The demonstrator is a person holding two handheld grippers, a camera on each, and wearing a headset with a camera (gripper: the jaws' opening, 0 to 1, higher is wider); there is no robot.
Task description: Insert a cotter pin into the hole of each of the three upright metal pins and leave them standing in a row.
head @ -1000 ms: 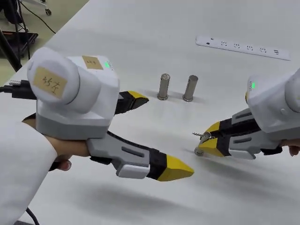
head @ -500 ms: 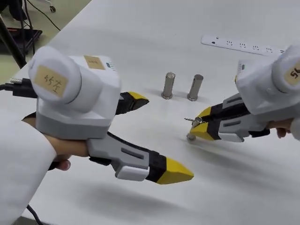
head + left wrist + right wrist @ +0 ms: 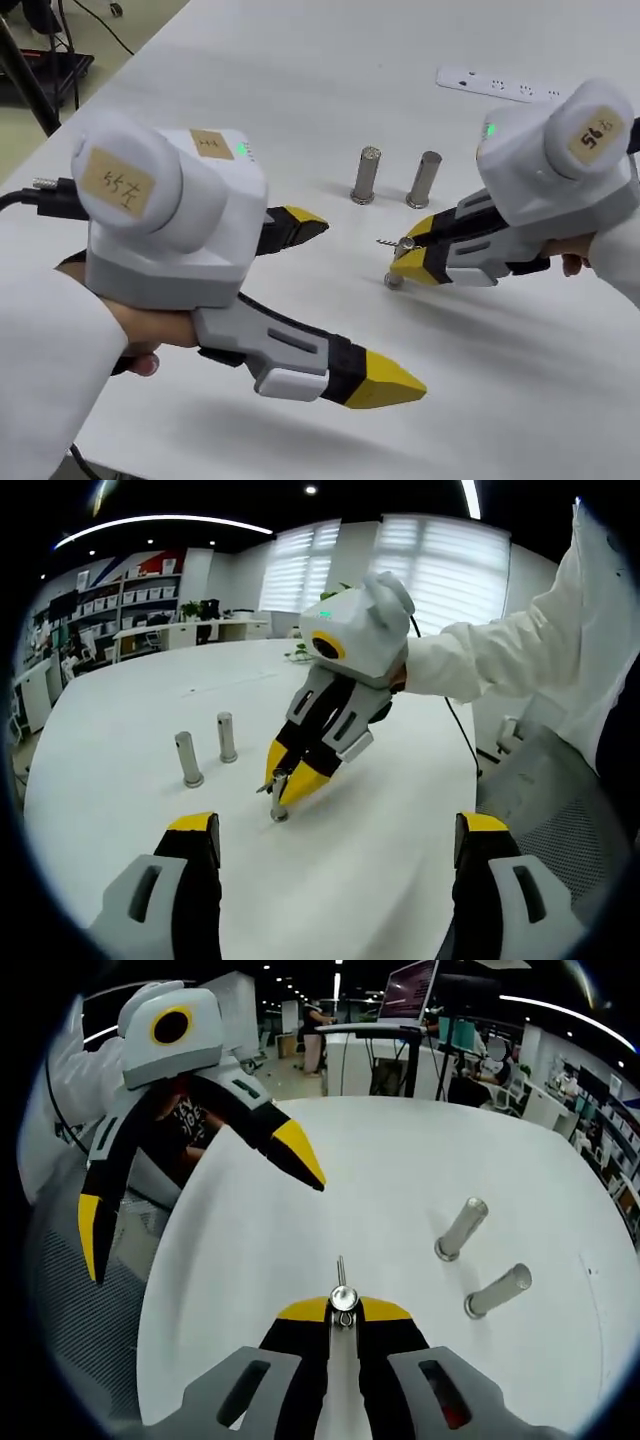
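My right gripper [image 3: 407,258] is shut on a third metal pin [image 3: 396,270] whose foot rests at the tabletop. A thin cotter pin [image 3: 387,243] sticks out sideways through the pin's top. Two more metal pins [image 3: 366,175] [image 3: 426,180] stand upright side by side just behind it. In the right gripper view the held pin [image 3: 343,1298] sits between the shut jaws, the cotter pin [image 3: 341,1268] pointing ahead. My left gripper [image 3: 355,305] hangs open in front of the held pin with nothing between its jaws. In the left gripper view the held pin [image 3: 279,798] stands right of both upright pins [image 3: 187,759].
A white power strip [image 3: 500,85] lies flat at the far right of the white table [image 3: 250,90]. The table's left edge drops to a floor with dark stands. A person's white sleeve [image 3: 500,650] reaches in behind the right gripper.
My right gripper has carried its pin leftward, closer to the two upright pins. The left gripper has stayed about where it was, open.
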